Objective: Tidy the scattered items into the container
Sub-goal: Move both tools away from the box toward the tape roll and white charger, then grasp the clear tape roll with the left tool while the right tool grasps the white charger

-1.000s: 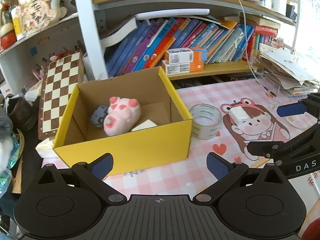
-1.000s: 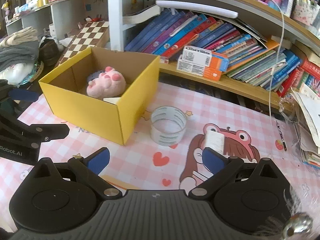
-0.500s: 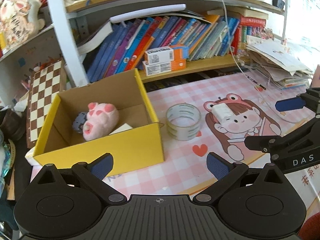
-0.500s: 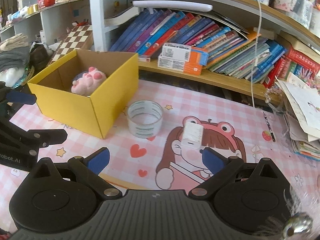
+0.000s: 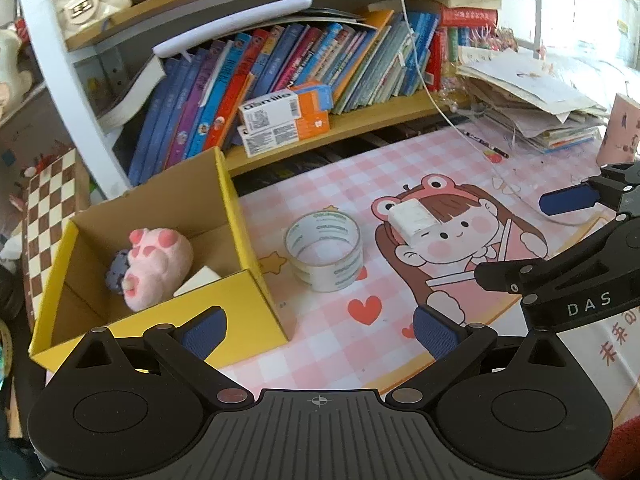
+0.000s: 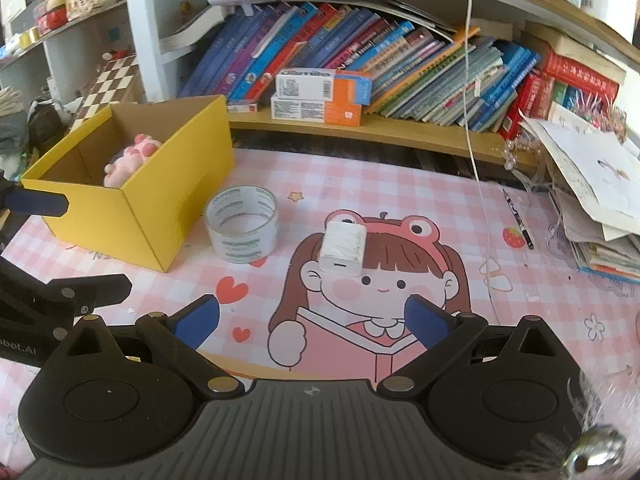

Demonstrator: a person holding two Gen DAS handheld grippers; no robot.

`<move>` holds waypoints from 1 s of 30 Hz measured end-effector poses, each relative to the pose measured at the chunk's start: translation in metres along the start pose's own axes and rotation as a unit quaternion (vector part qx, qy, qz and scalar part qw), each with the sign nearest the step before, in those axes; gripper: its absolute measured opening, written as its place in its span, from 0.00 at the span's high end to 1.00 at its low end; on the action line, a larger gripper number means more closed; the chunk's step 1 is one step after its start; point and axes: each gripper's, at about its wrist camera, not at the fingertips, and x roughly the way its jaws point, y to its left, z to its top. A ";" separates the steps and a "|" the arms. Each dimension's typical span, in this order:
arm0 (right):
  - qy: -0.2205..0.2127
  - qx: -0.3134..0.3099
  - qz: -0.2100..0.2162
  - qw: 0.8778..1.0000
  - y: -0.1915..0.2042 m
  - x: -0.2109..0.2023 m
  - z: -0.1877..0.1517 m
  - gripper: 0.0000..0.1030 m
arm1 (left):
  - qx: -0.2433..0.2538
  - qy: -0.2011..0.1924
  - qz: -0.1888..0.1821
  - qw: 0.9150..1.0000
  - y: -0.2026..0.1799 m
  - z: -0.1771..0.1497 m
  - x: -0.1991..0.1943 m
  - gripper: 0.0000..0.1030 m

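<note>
A yellow cardboard box (image 5: 256,308) (image 6: 132,216) stands on the pink checked mat and holds a pink plush toy (image 5: 158,266) (image 6: 128,158) and a white block (image 5: 198,280). A clear tape roll (image 5: 324,256) (image 6: 242,228) lies just right of the box. A white charger block (image 5: 414,222) (image 6: 343,249) lies on the cartoon girl's head. My left gripper (image 5: 320,330) is open and empty, in front of the tape roll. My right gripper (image 6: 312,320) is open and empty, just short of the charger block.
A bookshelf with slanted books and two orange-and-white cartons (image 6: 320,96) runs along the back. A paper stack (image 6: 592,184) sits at the right, with a pen (image 6: 518,220) and a hanging white cable (image 6: 476,140) nearby. A chessboard (image 5: 48,208) leans left of the box.
Both grippers have moved right, away from the box, so the tape roll and charger block sit more central and nearer. Both stay open and empty.
</note>
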 end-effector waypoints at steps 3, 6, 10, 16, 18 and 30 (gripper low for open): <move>0.004 0.005 -0.002 1.000 -0.004 0.007 0.001 0.03 | 0.004 -0.001 -0.006 1.000 -0.003 0.003 0.007 0.02; 0.008 0.007 -0.004 1.000 -0.008 0.013 0.003 0.03 | 0.011 -0.003 -0.013 1.000 -0.007 0.006 0.014 0.02; 0.014 0.008 -0.006 1.000 -0.012 0.022 0.005 0.03 | 0.021 0.002 -0.018 1.000 -0.011 0.009 0.023 0.02; 0.025 0.011 -0.009 1.000 -0.018 0.035 0.008 0.03 | 0.035 0.004 -0.028 0.999 -0.016 0.012 0.036 0.02; 0.028 0.011 -0.010 0.999 -0.019 0.039 0.008 0.03 | 0.041 0.003 -0.029 0.999 -0.017 0.013 0.039 0.02; 0.035 0.026 -0.023 0.999 -0.029 0.060 0.011 0.05 | 0.057 -0.018 -0.010 0.998 -0.021 0.016 0.057 0.03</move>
